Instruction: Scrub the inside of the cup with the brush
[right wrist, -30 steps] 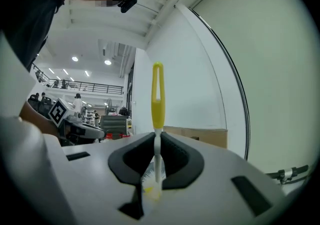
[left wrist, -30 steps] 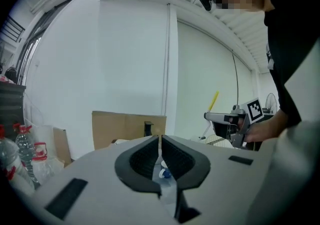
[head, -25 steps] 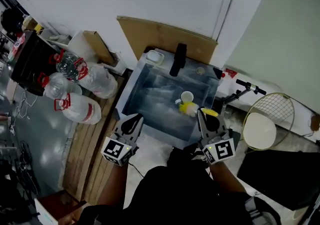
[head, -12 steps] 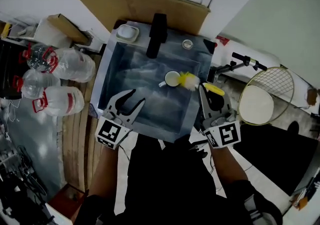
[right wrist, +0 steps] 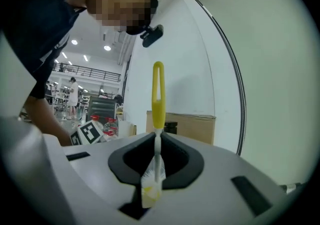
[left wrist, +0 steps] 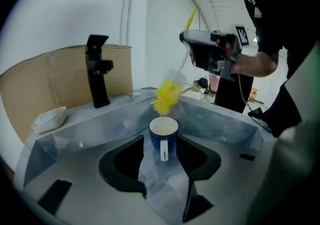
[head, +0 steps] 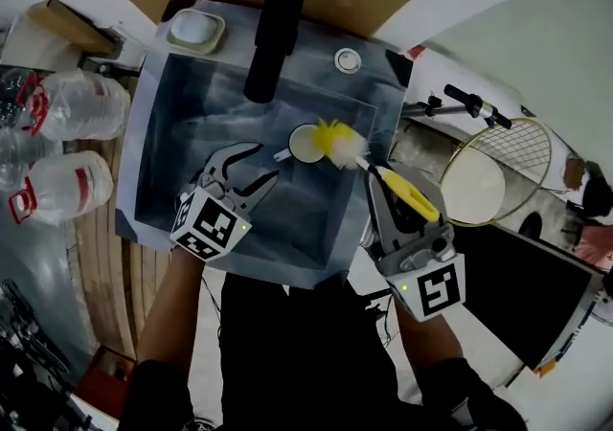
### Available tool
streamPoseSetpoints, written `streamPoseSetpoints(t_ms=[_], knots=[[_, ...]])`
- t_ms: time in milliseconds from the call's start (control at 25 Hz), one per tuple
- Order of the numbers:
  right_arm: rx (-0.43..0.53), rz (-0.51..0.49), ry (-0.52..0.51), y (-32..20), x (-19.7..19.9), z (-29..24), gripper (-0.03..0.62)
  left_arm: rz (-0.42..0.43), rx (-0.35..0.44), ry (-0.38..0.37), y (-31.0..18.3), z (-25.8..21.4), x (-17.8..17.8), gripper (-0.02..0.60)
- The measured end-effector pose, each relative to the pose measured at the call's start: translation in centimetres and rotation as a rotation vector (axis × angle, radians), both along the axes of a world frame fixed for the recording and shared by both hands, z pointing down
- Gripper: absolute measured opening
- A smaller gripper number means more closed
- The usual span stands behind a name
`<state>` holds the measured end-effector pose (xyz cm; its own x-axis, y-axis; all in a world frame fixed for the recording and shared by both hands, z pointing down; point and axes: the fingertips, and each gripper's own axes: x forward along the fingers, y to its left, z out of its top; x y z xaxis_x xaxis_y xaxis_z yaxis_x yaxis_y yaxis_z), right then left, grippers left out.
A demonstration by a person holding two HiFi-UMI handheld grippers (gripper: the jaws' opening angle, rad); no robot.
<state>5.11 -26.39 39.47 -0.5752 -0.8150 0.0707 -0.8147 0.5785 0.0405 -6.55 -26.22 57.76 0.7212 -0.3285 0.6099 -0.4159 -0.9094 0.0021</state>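
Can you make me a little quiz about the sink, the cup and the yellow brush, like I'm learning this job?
1. Which tool grips the yellow long-handled brush?
2. True or false: the blue cup with a white inside lies on its side in the grey metal sink.
3. The left tool is: A) shut on the cup, B) open, C) out of view.

Key
1. The right tool, clamped on the handle.
2. False: it stands upright.
3. B: its jaws have just been opening, and the cup stands just ahead of them, ungripped.
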Motion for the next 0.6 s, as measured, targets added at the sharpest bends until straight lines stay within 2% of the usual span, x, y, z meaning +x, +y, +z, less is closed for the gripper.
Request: streamPoseSetpoints(t_ms=[80, 240, 400, 480, 600], knots=[[0.007, -0.032, 0.025, 0.2, -0.6, 0.3, 0.043, 0.017, -0.022, -0.009, -0.2, 2.0, 0.7, 0.207], [-0.029, -0.074, -0.003, -0.3, -1.4, 1.7, 0.043, 0.021, -0.061, -0.003, -0.8, 4.8, 1.3, 0.207], [-0.075, -0.103, -0.001, -0.9, -2.0, 3.4, 0.043, 0.059, -0.075, -0.016, -0.7, 6.5, 2.2, 0.205], [-0.089, -0.134, -0.002, -0.9, -2.6, 4.3, 0.043, 0.069, -0.066, -0.005, -0.7, 6.7, 2.5, 0.171], [-0.12, -0.17, 0.009, -0.8, -3.5, 6.2, 0.043, 0.082, -0.027, -0.001, -0.7, 6.6, 3.0, 0.078]])
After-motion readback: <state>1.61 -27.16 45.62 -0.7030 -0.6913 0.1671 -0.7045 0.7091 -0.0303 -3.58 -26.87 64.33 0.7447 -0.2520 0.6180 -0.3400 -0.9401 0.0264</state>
